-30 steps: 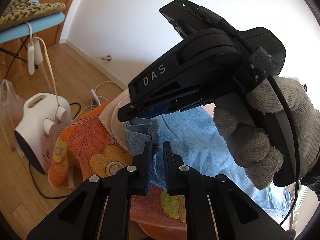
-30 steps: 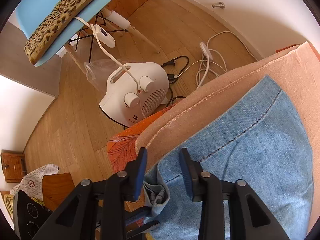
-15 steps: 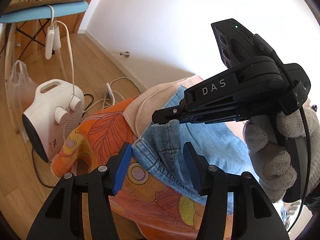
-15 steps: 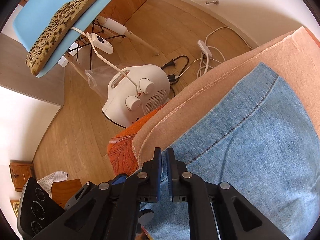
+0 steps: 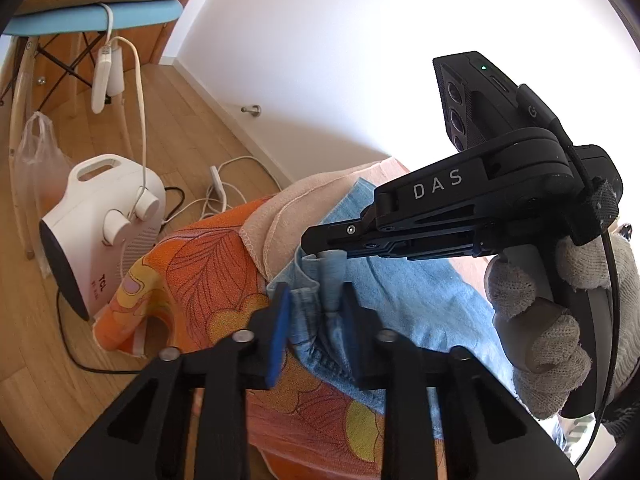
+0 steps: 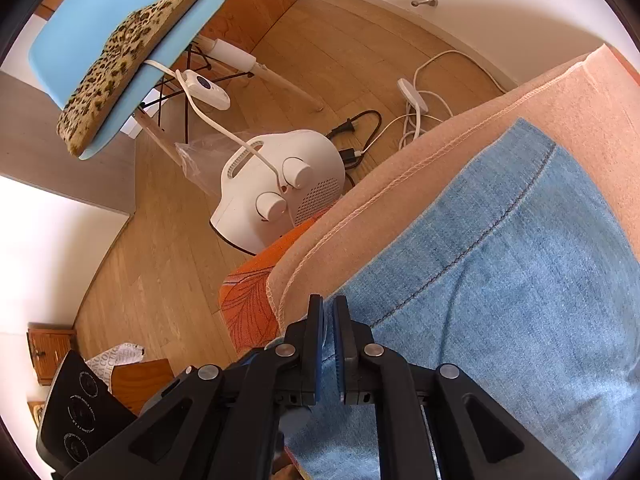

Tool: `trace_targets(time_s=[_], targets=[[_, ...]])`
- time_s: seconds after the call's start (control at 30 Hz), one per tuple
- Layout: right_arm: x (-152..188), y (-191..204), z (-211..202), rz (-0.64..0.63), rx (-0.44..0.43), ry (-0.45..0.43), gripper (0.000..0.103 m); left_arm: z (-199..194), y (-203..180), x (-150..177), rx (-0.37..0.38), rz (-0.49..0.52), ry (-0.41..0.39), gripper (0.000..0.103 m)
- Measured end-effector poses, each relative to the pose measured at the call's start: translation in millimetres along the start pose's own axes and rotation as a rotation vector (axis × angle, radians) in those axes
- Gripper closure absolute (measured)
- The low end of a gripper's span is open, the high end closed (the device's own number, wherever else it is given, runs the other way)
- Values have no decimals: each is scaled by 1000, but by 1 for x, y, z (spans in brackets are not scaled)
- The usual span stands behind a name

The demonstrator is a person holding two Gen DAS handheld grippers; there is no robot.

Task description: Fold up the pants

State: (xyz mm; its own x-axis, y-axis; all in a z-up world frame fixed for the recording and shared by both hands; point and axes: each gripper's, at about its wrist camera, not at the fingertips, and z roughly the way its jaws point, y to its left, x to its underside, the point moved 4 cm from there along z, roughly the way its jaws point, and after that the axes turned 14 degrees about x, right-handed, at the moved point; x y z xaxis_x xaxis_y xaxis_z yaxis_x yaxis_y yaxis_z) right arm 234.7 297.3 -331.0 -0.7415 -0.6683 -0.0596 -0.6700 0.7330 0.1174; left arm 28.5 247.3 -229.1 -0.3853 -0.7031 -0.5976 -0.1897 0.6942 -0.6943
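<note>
The left gripper (image 5: 312,300) has just been closing on the pants (image 5: 400,292) hem; the right gripper (image 6: 328,316) is pinching it too, readying a lift.

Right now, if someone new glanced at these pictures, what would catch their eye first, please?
Probably the light blue jeans bunched at the edge of an orange floral blanket, with the left gripper and right gripper both pinching the denim there. Next, the white fan heater on the wooden floor below the leopard-print cushion.

pants (image 6: 500,280) cut off at frame edge; chair (image 6: 100,32) legs partly hidden
</note>
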Motion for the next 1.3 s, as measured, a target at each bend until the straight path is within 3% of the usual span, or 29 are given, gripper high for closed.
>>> trace_targets(time_s=[0.03,0.07,0.1,0.17,0.27,0.4,0.57,0.67,0.7,0.73,0.77,0.8,1.03,1.07,1.1,1.13,1.17,1.23,1.3], targets=[[0,-1,-2,-3,-6,-4,94,-2,-3,0,18,12,-7,85],[0,-2,-4,-5,-3,-9,80,-3,-8,0,20,43,-7,86],[-2,-3,-8,-6,4,-20,56,-3,-15,1,25,74,-5,86],[-5,-6,-18,-21,36,-53,46,-3,-27,4,42,128,6,92],[-11,-9,-25,-33,66,-44,43,0,-42,9,75,179,25,93],[-14,-7,-16,-60,105,9,46,7,-51,13,82,212,48,93],[-8,-7,-2,-88,188,23,80,5,-55,14,68,236,43,93],[-5,-20,-5,-36,134,30,94,-2,-57,15,49,227,25,88],[-4,-23,-6,-22,119,29,96,-3,-58,15,45,230,21,79],[-3,-26,-7,-11,109,25,97,-3,-59,16,42,234,22,72],[-2,-28,-7,-1,103,20,99,-4,-62,19,32,237,24,55],[-2,-30,-7,10,96,17,99,-4,-62,20,25,240,27,48],[0,-34,-15,48,62,1,99,13,-53,14,-34,204,57,48],[0,-34,-17,51,55,-1,99,14,-52,11,-32,201,54,48],[0,-35,-18,54,48,-3,99,16,-51,9,-12,192,56,60],[0,-37,-20,58,38,-2,99,16,-51,8,22,190,58,73],[1,-39,-21,60,31,0,99,17,-51,7,20,207,62,93],[3,-42,-23,52,25,-2,98,16,-59,8,40,251,59,93],[4,-47,-27,50,9,4,86,14,-67,9,61,283,55,94]])
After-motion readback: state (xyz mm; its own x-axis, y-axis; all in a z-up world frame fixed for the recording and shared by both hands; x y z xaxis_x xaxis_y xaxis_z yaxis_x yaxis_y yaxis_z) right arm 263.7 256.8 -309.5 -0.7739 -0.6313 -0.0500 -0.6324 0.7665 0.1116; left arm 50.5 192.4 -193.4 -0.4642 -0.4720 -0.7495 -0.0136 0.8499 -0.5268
